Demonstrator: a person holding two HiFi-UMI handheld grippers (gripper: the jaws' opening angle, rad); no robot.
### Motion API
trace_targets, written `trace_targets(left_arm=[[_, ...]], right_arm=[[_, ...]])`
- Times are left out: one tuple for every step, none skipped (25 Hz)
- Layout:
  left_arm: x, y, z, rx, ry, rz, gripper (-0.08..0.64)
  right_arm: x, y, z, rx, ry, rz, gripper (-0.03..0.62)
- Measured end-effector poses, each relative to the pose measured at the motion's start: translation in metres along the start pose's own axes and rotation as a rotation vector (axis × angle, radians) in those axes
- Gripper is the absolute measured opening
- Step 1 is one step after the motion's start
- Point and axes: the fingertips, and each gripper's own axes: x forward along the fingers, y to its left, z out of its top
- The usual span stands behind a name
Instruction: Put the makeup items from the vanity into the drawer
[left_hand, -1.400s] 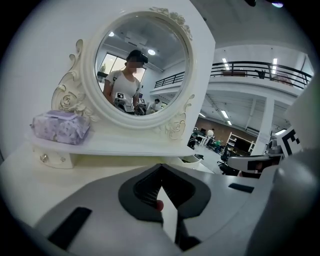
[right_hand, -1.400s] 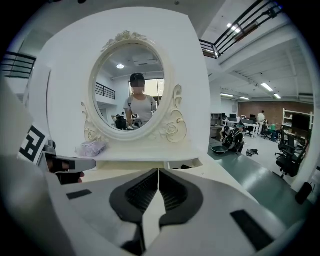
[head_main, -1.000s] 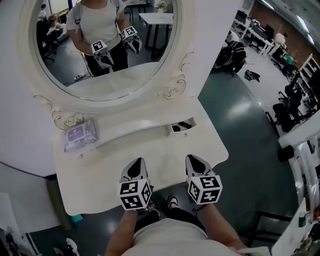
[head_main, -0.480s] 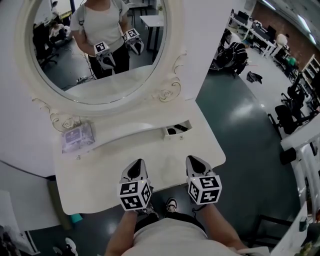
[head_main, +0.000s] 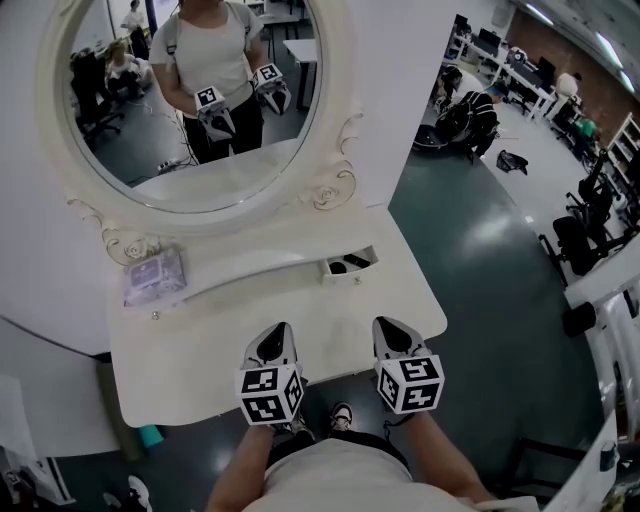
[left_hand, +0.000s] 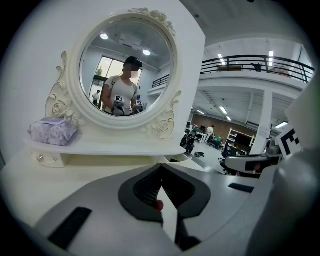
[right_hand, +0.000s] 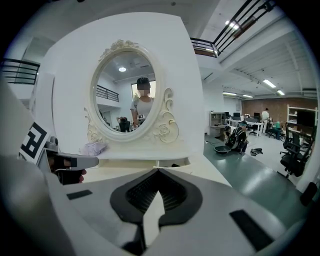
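Purple pkt: label too small, unreadable.

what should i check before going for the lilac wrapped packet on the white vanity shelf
1. Left gripper empty: ok, jaws together on nothing.
2. Right gripper empty: ok, jaws together on nothing.
3. Jaws open for a grasp: not ok, both shut.
4. Lilac wrapped packet free to take: ok, alone at the left end of the white vanity shelf.
5. Small white drawer open: ok, it stands out at the shelf's right end.
6. Room in the drawer for the packet: cannot tell; something dark lies inside.
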Motion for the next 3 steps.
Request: trace_targets(left_arm=[[-0.0014, -0.0023, -0.0024, 0.003, 0.005, -0.001, 0.005], [-0.0028, -0.0046, -0.0049, 0.005, 0.01, -0.003, 0.005], [-0.0042, -0.0068, -0.0075, 0.006, 0.015, -0.004, 0.005]], right_arm=[[-0.0022, -0.0013, -0.0015, 0.001, 0.002, 0.0, 0.017], [-0.0044, -0.0025, -0.0029, 0.001, 0.004, 0.0, 0.017], [-0.0066, -0.0038, -0.0043, 0.001, 0.007, 0.0, 0.017]])
